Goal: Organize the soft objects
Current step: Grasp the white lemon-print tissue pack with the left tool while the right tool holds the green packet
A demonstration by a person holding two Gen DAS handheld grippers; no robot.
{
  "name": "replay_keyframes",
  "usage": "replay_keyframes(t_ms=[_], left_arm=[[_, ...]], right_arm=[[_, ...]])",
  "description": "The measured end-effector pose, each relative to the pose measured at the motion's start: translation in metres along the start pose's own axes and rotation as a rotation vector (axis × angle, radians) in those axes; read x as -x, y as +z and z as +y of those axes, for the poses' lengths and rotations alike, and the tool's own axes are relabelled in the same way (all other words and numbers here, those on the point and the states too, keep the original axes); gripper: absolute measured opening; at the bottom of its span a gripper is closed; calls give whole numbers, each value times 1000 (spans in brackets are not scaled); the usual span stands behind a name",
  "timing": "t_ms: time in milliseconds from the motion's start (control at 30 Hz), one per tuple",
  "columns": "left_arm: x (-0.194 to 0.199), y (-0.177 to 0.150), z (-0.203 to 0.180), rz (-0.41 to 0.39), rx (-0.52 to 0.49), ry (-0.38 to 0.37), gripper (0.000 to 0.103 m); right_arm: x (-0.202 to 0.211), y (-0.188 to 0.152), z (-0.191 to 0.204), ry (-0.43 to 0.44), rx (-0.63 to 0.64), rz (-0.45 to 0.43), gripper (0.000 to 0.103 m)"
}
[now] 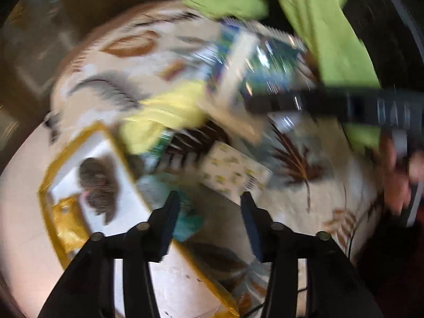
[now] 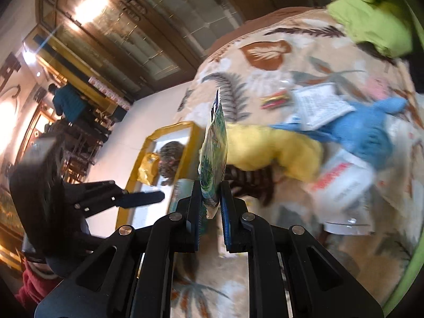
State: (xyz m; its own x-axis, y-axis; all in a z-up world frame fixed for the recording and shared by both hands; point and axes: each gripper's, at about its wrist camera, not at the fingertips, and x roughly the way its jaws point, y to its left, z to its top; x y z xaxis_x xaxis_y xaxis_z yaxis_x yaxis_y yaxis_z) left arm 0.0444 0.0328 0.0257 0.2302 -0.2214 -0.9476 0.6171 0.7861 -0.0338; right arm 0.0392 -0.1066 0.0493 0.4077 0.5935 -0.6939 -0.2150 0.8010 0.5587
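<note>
The right gripper (image 2: pixel 212 198) pinches a green-printed crinkly plastic packet (image 2: pixel 213 148) upright at frame centre, probably for sorting, while the left gripper (image 1: pixel 209 206) gapes empty.

Red print on white packet (image 2: pixel 341 182) — blurred, unreadable.

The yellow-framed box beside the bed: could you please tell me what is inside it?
Inside the yellow-framed box lie a brown furry toy and a crumpled yellow packet on a white bottom. The held green packet and left gripper hide its nearer part.
</note>
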Motion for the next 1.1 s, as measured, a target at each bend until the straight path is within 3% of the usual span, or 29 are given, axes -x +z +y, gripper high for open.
replay_keyframes(t_ms=[33,167,233,333,433,633,733,767,833,933,1033,1100], left_arm=[[-7,1,-4,27,-6,-7,64],[-22,7,-12,25,-10,8,64],[-24,11,-18,4,-66,17,65],[-39,14,-21,65,-106,-42,73],[-54,17,-21,108,-122,-85,73],[-69,25,-22,100,-126,-65,73],[-66,25,-16,77,-70,-72,59],[-63,24,-15,67,-64,-84,47],[-55,20,-18,50,-66,-91,37],[-56,17,-26,66,-109,-11,38],[-49,17,-31,38,-137,3,43],[-45,21,-35,31,-163,14,58]], right_arm=[[5,-1,-6,-5,-12,-8,12],[13,-2,-21,-2,-54,-23,12],[15,-3,-24,1,-59,-26,12],[17,-4,-24,2,-54,-27,12],[18,-2,-28,6,-69,-33,12],[13,-3,-33,1,-76,-25,12],[13,-3,-35,-3,-85,-25,12],[13,-4,-36,-6,-91,-24,12],[14,-4,-37,-7,-99,-25,12],[17,-5,-36,-7,-100,-31,12],[20,-5,-34,-1,-94,-33,12],[22,-5,-32,-2,-85,-37,12]])
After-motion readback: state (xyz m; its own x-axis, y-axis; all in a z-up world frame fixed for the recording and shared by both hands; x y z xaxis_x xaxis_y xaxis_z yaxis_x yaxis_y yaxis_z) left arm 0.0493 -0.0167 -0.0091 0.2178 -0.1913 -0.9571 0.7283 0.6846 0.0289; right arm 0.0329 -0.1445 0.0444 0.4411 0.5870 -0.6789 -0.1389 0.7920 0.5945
